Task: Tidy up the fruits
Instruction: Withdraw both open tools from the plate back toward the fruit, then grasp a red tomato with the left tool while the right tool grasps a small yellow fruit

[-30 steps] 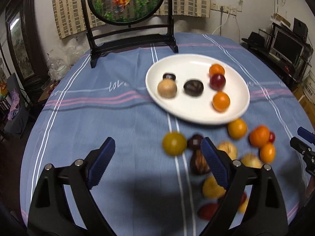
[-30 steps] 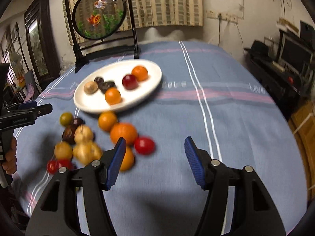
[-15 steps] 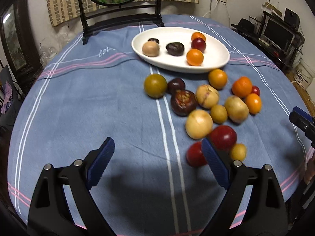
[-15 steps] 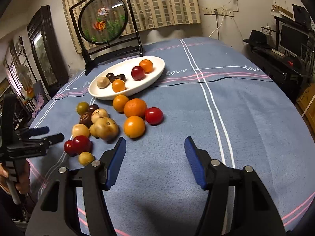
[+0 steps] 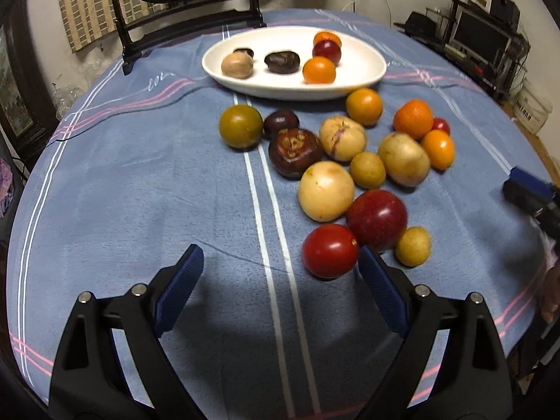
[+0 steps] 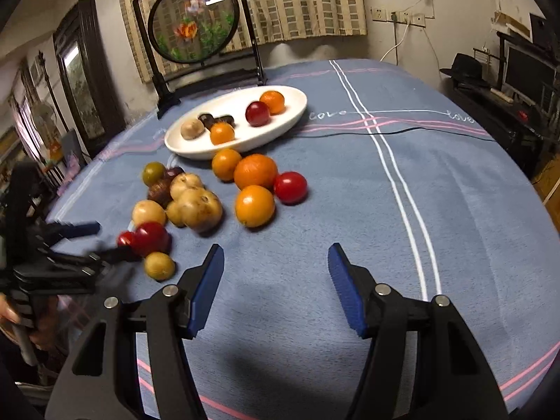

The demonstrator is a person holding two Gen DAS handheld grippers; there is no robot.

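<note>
A: Item, white plate (image 5: pixel 364 80): holds how many fruits?

B: Six (two dark, two orange, one red, one tan). The loose fruit pile (image 5: pixel 350 161) lies on the blue tablecloth (image 5: pixel 140 192), just before the plate; most is left to sort.

A: Grippers?

B: Left gripper (image 5: pixel 278 283): fingers apart, empty, red tomato (image 5: pixel 329 251) nearest. Right gripper (image 6: pixel 276 285): apart, empty.

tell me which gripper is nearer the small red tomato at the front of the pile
Left. The left gripper is open with the small red tomato just inside its right finger. The right gripper is open over bare cloth, well off to the tomato's right.
</note>
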